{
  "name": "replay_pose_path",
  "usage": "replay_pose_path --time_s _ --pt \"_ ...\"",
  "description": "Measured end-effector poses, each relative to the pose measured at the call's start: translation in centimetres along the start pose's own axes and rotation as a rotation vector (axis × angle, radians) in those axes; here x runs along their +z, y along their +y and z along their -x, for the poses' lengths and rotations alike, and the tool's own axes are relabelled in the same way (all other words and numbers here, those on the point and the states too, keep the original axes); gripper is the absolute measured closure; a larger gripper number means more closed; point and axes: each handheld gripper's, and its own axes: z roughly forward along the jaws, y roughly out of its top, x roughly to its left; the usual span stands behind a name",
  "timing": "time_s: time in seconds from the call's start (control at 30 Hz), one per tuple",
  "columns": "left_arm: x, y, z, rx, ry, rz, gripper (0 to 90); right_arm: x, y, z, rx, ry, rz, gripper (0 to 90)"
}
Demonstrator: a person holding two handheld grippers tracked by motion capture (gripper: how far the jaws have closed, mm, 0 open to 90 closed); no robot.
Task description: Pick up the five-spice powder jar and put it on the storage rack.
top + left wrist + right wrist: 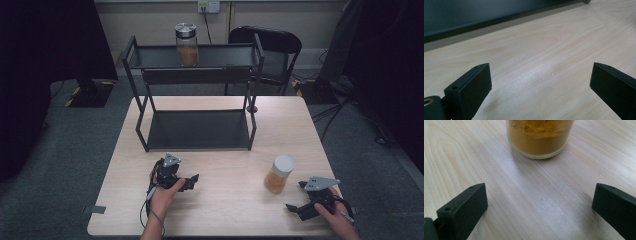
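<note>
High view, table (220, 200): pale wood top, seen from the person's side.
Right gripper (300, 197): held low at about 4 o'clock on the table, jaws pointing toward 10 o'clock; the person's hand (336, 220) grips it from behind.
Right gripper state: jaws spread wide with bare wood between them, as the right gripper view (539, 202) confirms; nothing is pinched.
Jar (279, 174): white-lidded glass jar of orange-brown powder, upright on the table at about 3 o'clock, near the right gripper and apart from its jaws. In the right gripper view the jar's base (539, 140) stands at 12 o'clock ahead of the jaws, clear of them.
Left gripper (192, 181): at about 7 o'clock on the table, jaws pointing toward 3 o'clock, held by the other hand (162, 197).
Left gripper state: jaws spread apart over bare wood in the left gripper view (540, 82); nothing is between them.
Rack (197, 142): black two-shelf metal frame at 12 o'clock on the table.
Second jar (186, 45): metal-lidded jar with similar contents, upright on the rack's top shelf.
Chair (272, 47): black, behind the rack at about 1 o'clock.
</note>
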Motion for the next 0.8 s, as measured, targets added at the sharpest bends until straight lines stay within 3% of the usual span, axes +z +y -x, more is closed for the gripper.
replay_pose_path --time_s 0.37,0.6,0.67,0.8 --pt "-0.8 -1.7 0.0 -0.009 0.041 -0.035 3.3 0.0 0.0 0.0 0.000 0.000 0.000 0.0" --pt "-1.2 -2.5 -0.2 -0.009 0.045 -0.044 3.2 0.0 0.0 0.0 0.000 0.000 0.000 0.0" --pt "-1.2 -2.6 -0.2 -0.004 0.046 -0.043 2.7 0.0 0.0 0.0 0.000 0.000 0.000 0.0" --pt "-1.1 -2.6 0.0 0.045 0.052 -0.056 2.2 0.0 0.0 0.0 0.000 0.000 0.000 0.0"
